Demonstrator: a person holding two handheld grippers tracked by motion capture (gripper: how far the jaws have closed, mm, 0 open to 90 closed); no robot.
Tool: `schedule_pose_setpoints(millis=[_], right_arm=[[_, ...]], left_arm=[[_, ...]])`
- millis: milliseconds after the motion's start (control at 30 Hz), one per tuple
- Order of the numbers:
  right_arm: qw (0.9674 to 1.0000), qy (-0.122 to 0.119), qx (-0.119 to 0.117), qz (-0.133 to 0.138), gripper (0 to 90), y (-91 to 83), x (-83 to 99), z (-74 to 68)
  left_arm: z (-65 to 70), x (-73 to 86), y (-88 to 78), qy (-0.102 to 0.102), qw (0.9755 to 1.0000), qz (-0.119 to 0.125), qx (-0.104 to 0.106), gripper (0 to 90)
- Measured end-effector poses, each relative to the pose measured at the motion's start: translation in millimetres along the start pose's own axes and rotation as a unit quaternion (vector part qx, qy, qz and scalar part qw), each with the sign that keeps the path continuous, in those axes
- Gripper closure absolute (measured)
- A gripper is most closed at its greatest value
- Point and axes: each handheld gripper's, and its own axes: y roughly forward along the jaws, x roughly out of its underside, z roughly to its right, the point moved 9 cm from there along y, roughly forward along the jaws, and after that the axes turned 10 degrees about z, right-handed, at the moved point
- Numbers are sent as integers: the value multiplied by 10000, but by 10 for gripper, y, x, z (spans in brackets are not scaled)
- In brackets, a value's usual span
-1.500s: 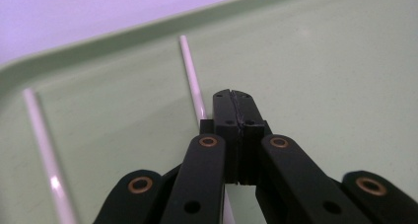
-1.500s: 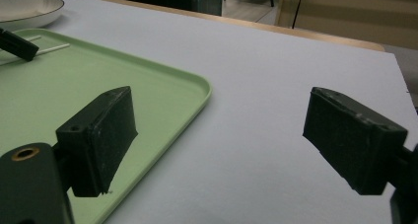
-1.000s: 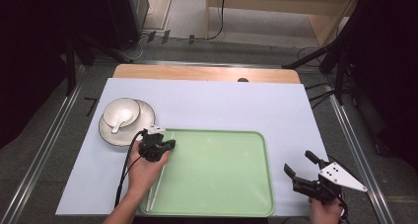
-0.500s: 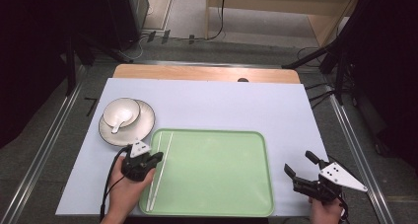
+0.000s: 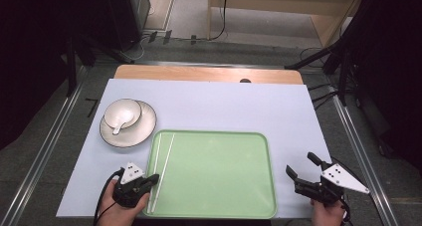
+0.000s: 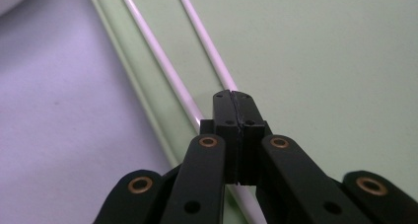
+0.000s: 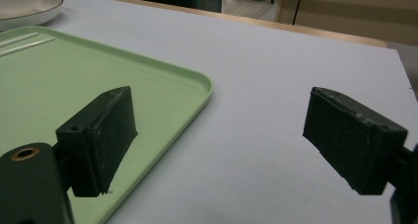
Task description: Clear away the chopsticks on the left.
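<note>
High view: we are seeing the left gripper (image 5: 149,179) sitting at the near left corner of the green tray (image 5: 219,196), hand (image 5: 124,208) coming in from the bottom edge, jaws pointing right toward the two white chopsticks (image 5: 164,159) that are lying side by side along the tray's left rim. Since the earlier frames this hand is pulling back toward the near edge, away from the plate (image 5: 144,129) with its bowl (image 5: 122,112) and spoon, and the chopsticks are now lying uncovered on the tray. The right gripper (image 5: 303,173) is resting at the near right, off the tray, unmoved, jaws wide apart and holding nothing. Most of the tray is bare, and the white mat (image 5: 224,104) beyond it is open. Left gripper view: we are looking at the jaws pressed fully together with nothing between them, tips hovering over the chopsticks (image 6: 167,71) just inside the tray rim (image 6: 125,71). Right gripper view: the gripper (image 7: 219,135) is spread wide over bare mat (image 7: 276,76), the tray corner (image 7: 204,88) just beside its left pad.
</note>
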Motion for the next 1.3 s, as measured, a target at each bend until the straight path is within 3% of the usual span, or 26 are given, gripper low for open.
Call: schedule_pose_setpoints(millis=[300, 467, 533, 767, 867, 1033, 1133, 1300], right_arm=[[10000, -18, 50, -10, 131, -6, 6, 28], [10000, -46, 57, -22, 131, -3, 5, 20], [10000, -32, 55, -45, 131, 0, 11, 14], [10000, -33, 42, -73, 131, 19, 29, 20], [9999, -30, 46, -91, 131, 25, 46, 36], [9999, -6, 79, -103, 131, 12, 54, 56], [9999, 31, 106, -97, 131, 7, 61, 81], [9999, 18, 140, -91, 131, -2, 56, 91]], left_arm=[[105, 65, -35, 50, 9999, -44, 111, 900], [68, 44, -38, 27, 10000, 13, 88, 885], [51, 28, -45, -23, 9998, 48, 199, 851], [-8, -116, -117, -145, 9972, 569, 462, 654], [-101, -167, -148, -33, 9969, 728, 309, 520], [-290, -277, -276, -245, 9932, 1103, 290, 327], [-353, -317, -347, -180, 9913, 1255, 366, 141], [-465, -344, -436, -76, 9891, 1402, 453, 25]])
